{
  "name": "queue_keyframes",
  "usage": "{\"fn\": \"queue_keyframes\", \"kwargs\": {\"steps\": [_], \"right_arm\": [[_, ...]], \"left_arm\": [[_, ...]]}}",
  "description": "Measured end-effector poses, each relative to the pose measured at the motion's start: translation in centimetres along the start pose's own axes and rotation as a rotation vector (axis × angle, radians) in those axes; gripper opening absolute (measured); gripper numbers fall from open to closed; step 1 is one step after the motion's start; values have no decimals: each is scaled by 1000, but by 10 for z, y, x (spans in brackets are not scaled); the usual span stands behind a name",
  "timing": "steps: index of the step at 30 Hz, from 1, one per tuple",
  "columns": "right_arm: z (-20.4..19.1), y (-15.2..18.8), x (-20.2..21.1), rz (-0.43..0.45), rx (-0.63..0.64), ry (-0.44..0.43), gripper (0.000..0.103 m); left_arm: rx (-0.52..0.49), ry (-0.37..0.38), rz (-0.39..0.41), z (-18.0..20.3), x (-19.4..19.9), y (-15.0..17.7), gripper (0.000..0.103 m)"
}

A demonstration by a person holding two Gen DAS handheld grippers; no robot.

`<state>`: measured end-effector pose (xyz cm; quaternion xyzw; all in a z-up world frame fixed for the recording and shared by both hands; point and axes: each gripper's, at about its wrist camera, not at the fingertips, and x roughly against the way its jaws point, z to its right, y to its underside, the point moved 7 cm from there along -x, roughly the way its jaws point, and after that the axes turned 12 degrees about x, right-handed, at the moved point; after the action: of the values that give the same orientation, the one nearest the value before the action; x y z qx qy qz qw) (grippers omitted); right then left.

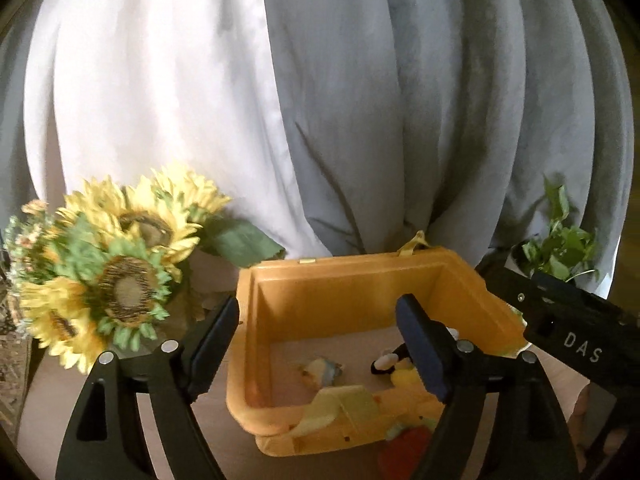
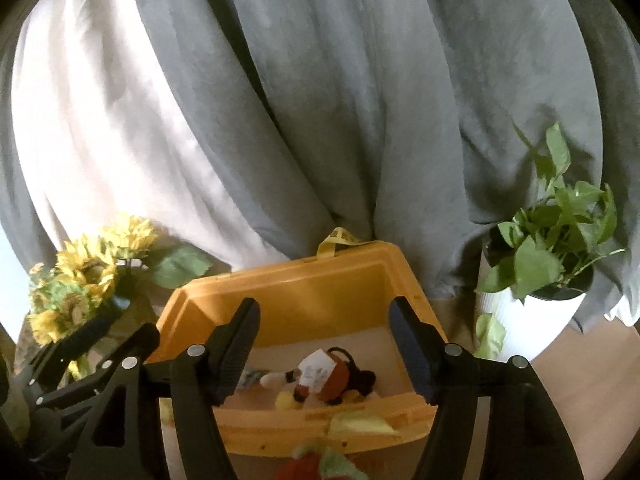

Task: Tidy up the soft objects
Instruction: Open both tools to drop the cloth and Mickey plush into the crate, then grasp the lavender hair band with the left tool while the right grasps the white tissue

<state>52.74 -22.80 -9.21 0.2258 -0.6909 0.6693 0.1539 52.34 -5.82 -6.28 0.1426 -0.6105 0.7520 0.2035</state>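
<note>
**Both fingers wide and empty over the yellow bin**

Soft toys (image 2: pixel 320 376) lying loose on the floor of the yellow bin (image 2: pixel 304 300), below and just beyond the right gripper (image 2: pixel 324 344): brown-and-black plush with a white tag, small yellow bits beside it. Seen from the left gripper (image 1: pixel 320 344), a small pale plush piece (image 1: pixel 322 372) between the fingers, lower down. Yellow-green cloth (image 2: pixel 360 424) draped over the near rim; red and green soft thing (image 2: pixel 316 464) outside the bin, nearest the camera, under the fingers. Probably next in line.

Right fingers (image 2: pixel 236 348): spread wide, nothing between the pads, straddling the bin opening. Left fingers (image 1: pixel 420 344): also wide, nothing held; left one outside the bin's left wall, right one over the interior. Reads as a drop-off stance: both aimed down into the bin, open, toys resting below.

Bin open-topped, set on the table (image 1: pixel 216 424) square to both grippers, so easy access from above. Yellow strap (image 2: pixel 340 240) at the far rim.

Further out: sunflowers (image 1: pixel 120 264) left of the left fingers, potted plant (image 2: pixel 548 256) in a white pot right of the right fingers, grey and white curtain (image 2: pixel 320 100) behind. Clear of the work zone.
</note>
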Motion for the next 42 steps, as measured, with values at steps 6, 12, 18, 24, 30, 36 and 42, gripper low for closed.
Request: {"fn": "queue_keyframes", "kwargs": {"steps": [6, 12, 18, 24, 30, 36, 42], "right_arm": [[-4, 1, 34, 39, 3, 11, 72], [-7, 2, 69, 78, 8, 29, 74], [-9, 7, 100, 101, 10, 40, 75], [-8, 17, 130, 120, 3, 57, 75], [-5, 31, 153, 119, -4, 88, 75], [-4, 49, 172, 114, -11, 105, 75], [-2, 68, 184, 110, -24, 102, 75]], "left_arm": [[15, -4, 20, 1, 38, 1, 82], [28, -38, 41, -1, 71, 6, 83], [22, -50, 60, 1, 103, 13, 83], [14, -53, 79, 5, 128, 22, 86], [2, -70, 78, 4, 148, 40, 86], [2, -68, 77, 4, 167, 57, 86], [-3, -77, 88, 6, 179, 72, 86]]}}
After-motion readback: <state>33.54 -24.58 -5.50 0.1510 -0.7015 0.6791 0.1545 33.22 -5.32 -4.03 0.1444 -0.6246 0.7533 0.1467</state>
